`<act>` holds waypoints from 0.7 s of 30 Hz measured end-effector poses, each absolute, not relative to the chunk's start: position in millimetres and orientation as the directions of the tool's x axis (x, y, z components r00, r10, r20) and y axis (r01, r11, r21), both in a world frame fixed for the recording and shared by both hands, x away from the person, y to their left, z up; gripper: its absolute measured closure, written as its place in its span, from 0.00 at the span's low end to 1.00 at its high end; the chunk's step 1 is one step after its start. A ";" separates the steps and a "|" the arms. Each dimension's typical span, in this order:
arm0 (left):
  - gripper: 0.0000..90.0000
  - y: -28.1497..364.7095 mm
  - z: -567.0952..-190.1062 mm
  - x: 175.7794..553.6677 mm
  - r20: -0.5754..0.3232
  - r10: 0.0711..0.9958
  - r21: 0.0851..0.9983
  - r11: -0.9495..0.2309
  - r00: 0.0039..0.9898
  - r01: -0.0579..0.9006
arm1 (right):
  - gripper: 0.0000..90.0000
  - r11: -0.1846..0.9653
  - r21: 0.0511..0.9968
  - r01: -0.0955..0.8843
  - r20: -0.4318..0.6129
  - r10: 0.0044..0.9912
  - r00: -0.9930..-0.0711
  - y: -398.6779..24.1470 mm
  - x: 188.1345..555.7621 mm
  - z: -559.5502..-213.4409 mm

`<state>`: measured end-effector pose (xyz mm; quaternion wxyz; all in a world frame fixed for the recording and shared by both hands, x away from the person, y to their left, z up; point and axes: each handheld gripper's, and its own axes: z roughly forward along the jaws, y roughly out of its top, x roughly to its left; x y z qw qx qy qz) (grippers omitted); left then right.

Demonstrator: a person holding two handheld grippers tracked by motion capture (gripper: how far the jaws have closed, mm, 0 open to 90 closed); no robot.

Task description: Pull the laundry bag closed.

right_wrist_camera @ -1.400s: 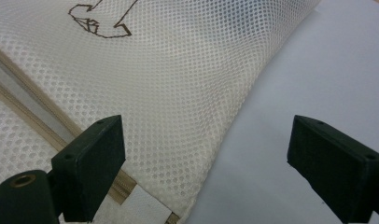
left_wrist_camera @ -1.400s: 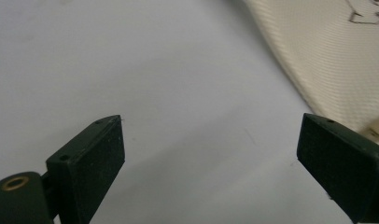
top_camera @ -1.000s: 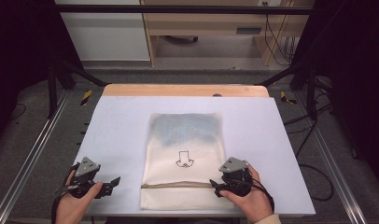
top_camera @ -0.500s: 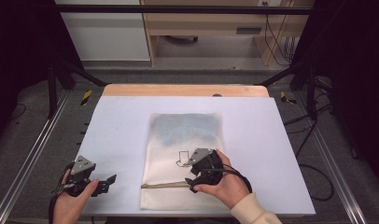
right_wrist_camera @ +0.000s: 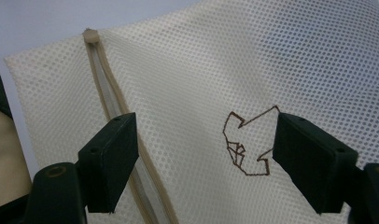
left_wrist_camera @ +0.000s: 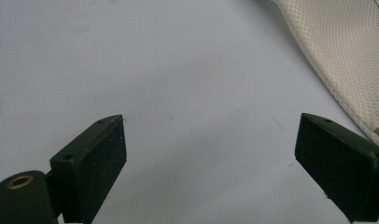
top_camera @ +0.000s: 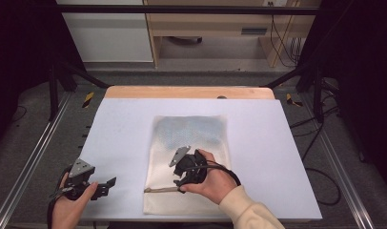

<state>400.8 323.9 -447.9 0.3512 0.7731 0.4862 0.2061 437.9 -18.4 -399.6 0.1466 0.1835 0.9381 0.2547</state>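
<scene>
the left gripper (top_camera: 106,185) hovers at the near left over the white table cover (top_camera: 120,138), jaws spread wide, nothing in them. just beyond, the right gripper (right_wrist_camera: 201,158) hangs above the mesh laundry bag (top_camera: 191,157) mid-table; its jaws have just been closing, nothing pinched yet. likely step: reaching for the zipper (right_wrist_camera: 113,107); next, lower and pinch its pull.
</scene>
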 end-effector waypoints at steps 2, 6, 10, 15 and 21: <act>0.10 324.7 -448.0 400.9 -0.021 0.898 0.745 -0.279 0.440 0.606 | 0.26 0.807 0.527 0.269 -0.178 0.414 -0.893 -13.7 438.5 -399.2; 0.10 325.1 -448.1 401.0 -0.024 0.898 0.744 -0.277 0.439 0.608 | 0.29 0.813 0.520 0.261 -0.174 0.400 -0.900 -6.0 439.5 -398.4; 0.10 325.2 -448.0 401.2 -0.022 0.898 0.742 -0.280 0.439 0.610 | 0.28 0.822 0.510 0.255 -0.166 0.385 -0.908 0.1 440.4 -398.1; 0.10 325.7 -447.7 401.1 -0.022 0.900 0.745 -0.276 0.436 0.607 | 0.23 0.823 0.506 0.258 -0.158 0.382 -0.910 8.2 440.7 -398.0; 0.10 327.2 -447.6 401.2 -0.026 0.902 0.747 -0.270 0.432 0.608 | 0.25 0.825 0.509 0.244 -0.158 0.368 -0.916 17.1 440.3 -398.3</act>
